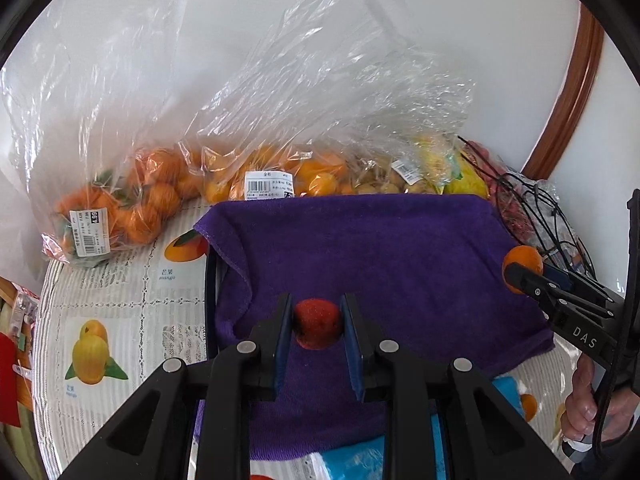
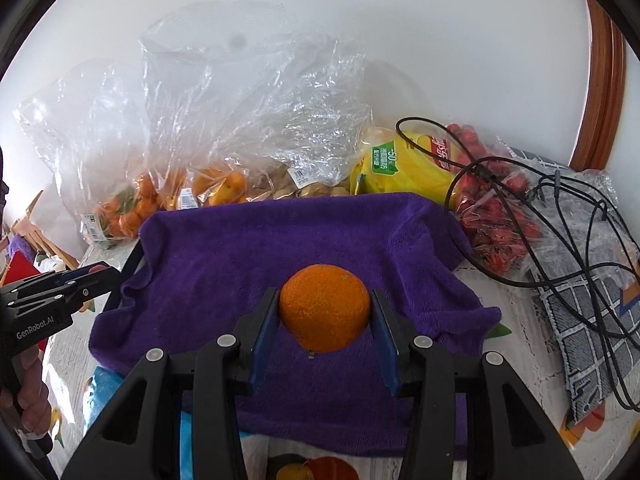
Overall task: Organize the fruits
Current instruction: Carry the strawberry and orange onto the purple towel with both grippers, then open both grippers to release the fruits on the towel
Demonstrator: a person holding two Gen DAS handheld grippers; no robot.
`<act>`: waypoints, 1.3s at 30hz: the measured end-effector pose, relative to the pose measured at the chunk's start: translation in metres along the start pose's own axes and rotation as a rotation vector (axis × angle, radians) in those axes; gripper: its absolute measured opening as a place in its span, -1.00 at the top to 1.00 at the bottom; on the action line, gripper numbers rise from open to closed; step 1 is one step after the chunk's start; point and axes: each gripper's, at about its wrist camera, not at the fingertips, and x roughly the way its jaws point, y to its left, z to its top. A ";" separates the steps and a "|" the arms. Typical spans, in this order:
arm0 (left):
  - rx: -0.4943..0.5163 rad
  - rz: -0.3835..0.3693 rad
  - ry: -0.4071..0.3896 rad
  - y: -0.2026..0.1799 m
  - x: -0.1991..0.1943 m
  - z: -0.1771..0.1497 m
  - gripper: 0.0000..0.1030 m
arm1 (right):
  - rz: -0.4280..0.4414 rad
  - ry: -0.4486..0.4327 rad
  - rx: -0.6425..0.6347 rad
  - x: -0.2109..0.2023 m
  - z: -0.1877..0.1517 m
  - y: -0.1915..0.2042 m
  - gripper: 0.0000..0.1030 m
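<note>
My left gripper is shut on a small red fruit, held above a purple towel. In the right wrist view my right gripper is shut on an orange over the same purple towel. The left wrist view shows the right gripper at the towel's right edge with the orange in its tips. The left gripper appears at the left of the right wrist view, its red fruit mostly hidden. Each gripper is held by a person's hand.
Clear bags of oranges and small yellow fruits line the wall behind the towel. A yellow snack bag, a bag of red fruits and black cables lie at the right. A fruit-print tablecloth covers the table.
</note>
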 end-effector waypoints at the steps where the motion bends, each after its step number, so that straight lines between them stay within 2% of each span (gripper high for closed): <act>1: -0.004 0.002 0.005 0.002 0.004 0.000 0.55 | 0.002 0.006 0.001 0.004 0.000 -0.001 0.14; 13: -0.011 0.001 0.067 0.003 0.038 -0.005 0.55 | 0.021 0.078 -0.001 0.039 -0.013 -0.003 0.14; 29: 0.000 0.005 0.112 -0.005 0.054 -0.012 0.54 | 0.041 0.119 0.004 0.049 -0.016 -0.004 0.12; 31: 0.003 0.010 0.115 -0.006 0.051 -0.013 0.45 | 0.048 0.108 0.012 0.040 -0.015 -0.007 0.08; 33: 0.003 0.014 0.111 -0.006 0.047 -0.013 0.25 | 0.061 0.101 0.013 0.033 -0.014 -0.007 -0.14; 34: -0.001 0.015 0.109 -0.006 0.044 -0.013 0.03 | 0.061 0.097 0.015 0.029 -0.013 -0.006 -0.19; 35: -0.003 0.015 0.100 -0.006 0.039 -0.014 -0.06 | 0.057 0.091 0.018 0.024 -0.013 -0.006 -0.24; 38: -0.006 0.019 0.077 -0.007 0.023 -0.016 -0.09 | 0.043 0.080 0.015 0.007 -0.013 -0.002 -0.30; 39: -0.007 0.022 0.073 -0.006 0.017 -0.017 -0.10 | 0.038 0.080 0.014 0.003 -0.013 -0.001 -0.41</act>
